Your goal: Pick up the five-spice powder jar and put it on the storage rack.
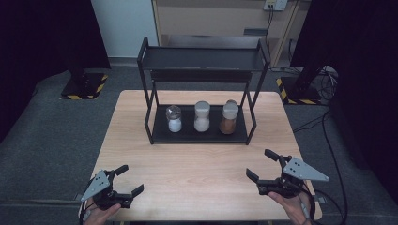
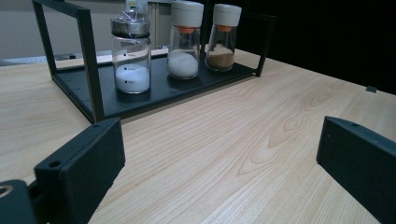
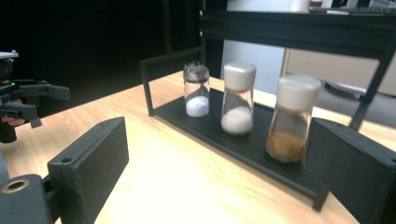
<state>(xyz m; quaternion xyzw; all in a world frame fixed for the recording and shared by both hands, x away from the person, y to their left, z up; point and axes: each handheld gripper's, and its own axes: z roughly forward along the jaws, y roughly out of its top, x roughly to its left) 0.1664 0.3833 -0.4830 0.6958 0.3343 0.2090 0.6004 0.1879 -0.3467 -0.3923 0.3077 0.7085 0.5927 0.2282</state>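
1. Left gripper [image 1: 123,182] sits near the table's [image 1: 141,140] front left corner, jaws wide open, nothing in them.
2. Three jars stand on the rack's [image 1: 197,136] bottom shelf: metal-top jar [image 1: 174,118], white jar [image 1: 202,116], brown jar [image 1: 228,117].
3. Right gripper [image 1: 262,165] is open and empty too, aimed at the brown jar. Looks like the approach step; next it needs to go forward and straddle that jar.

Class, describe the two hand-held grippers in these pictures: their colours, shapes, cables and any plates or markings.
Both the left gripper and the right gripper are black, each with two blocky, flat-faced jaws that have small round holes. Each carries a grey three-cornered plate on top, dotted with small dark holes. A black cable trails from the right gripper. No sleeves show.
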